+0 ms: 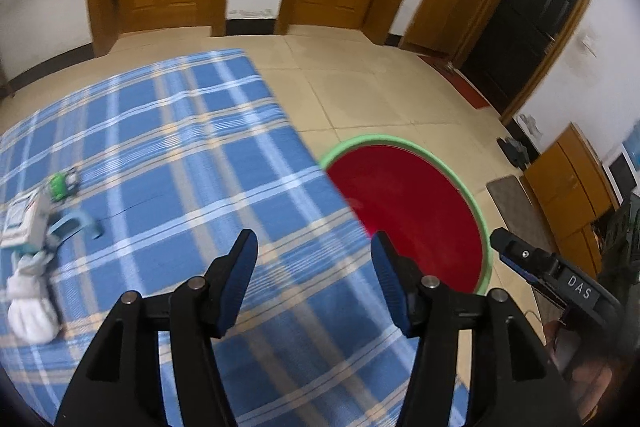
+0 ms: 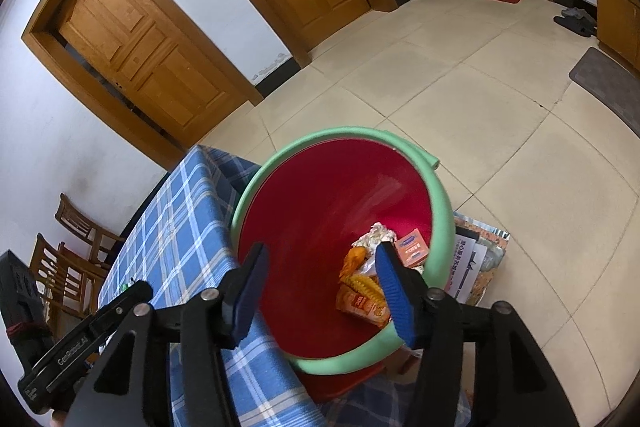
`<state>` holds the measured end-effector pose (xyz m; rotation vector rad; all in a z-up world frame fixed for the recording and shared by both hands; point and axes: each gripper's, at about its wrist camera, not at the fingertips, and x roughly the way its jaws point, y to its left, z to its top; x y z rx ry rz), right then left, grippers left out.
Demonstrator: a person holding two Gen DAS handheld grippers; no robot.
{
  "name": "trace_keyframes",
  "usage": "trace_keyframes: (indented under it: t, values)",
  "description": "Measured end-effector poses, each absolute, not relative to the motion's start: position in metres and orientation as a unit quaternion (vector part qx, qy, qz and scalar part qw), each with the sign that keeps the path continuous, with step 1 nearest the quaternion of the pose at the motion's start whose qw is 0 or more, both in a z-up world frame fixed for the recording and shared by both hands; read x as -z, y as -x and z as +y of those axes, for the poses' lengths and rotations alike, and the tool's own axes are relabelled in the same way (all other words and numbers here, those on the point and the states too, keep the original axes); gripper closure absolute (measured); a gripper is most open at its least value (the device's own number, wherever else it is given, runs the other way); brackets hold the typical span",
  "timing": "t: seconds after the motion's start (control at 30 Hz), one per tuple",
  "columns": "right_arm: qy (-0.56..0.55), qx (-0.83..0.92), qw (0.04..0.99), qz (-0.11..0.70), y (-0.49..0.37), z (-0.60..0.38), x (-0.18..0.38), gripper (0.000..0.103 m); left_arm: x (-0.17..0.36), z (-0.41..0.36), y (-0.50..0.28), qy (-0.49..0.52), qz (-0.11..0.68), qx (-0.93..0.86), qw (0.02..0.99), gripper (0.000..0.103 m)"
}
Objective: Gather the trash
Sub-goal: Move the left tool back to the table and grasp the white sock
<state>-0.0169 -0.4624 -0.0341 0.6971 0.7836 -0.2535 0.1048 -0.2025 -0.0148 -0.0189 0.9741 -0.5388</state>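
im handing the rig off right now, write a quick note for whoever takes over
Left tool: open, empty, above the blue plaid tablecloth.
Right tool: open, empty, over the red bin with the green rim, which stands on the floor by the table's edge.
Done: the bin already holds an orange snack packet, a crumpled wrapper and a small orange box.
Left: trash at the left side of the table: a crumpled white tissue, a white and teal carton, a light blue curved piece and a small green item; the view there is blurred.
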Motion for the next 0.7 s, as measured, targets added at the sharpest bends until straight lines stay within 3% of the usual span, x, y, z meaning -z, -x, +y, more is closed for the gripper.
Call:
trace_keyframes:
  t: [0.7]
  values:
    - [-0.313, 0.093, 0.862, 0.387, 0.011, -0.429, 0.028, 0.038, 0.012, -0.082, -0.097, 0.058, 0.450, 0.141, 0.880, 0.042]
